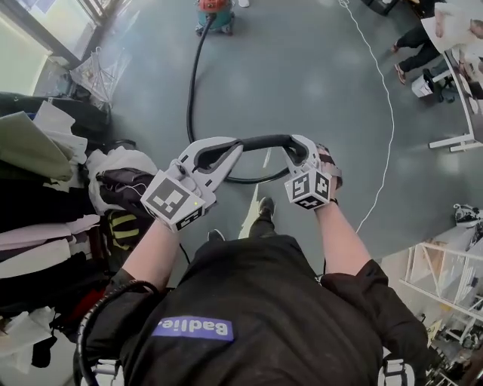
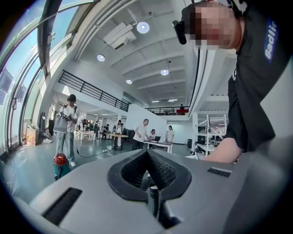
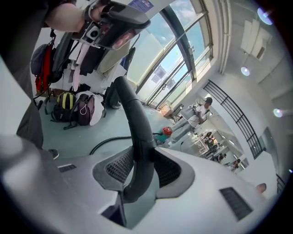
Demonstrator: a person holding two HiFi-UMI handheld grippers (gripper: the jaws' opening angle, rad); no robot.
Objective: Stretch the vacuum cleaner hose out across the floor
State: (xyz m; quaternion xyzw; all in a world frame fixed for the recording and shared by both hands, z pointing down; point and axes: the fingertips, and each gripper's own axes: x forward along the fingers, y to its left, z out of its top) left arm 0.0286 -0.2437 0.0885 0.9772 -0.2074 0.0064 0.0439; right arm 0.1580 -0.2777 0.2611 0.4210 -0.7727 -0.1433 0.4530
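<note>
Gripping the black hose (image 1: 264, 140) above the grey floor (image 1: 302, 75), the right gripper (image 1: 296, 153) clamps it; the left gripper (image 1: 231, 153) is closed, empty.

Floor (image 1: 302, 68), hose (image 1: 192, 83), vacuum cleaner (image 1: 215, 13), cord (image 1: 389, 105)

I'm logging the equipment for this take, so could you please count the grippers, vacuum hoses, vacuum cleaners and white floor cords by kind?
Grippers: 2 (left gripper, right gripper)
Hoses: 1 (vacuum hose)
Vacuums: 1 (vacuum cleaner)
Cords: 1 (white cord)
Total: 5
</note>
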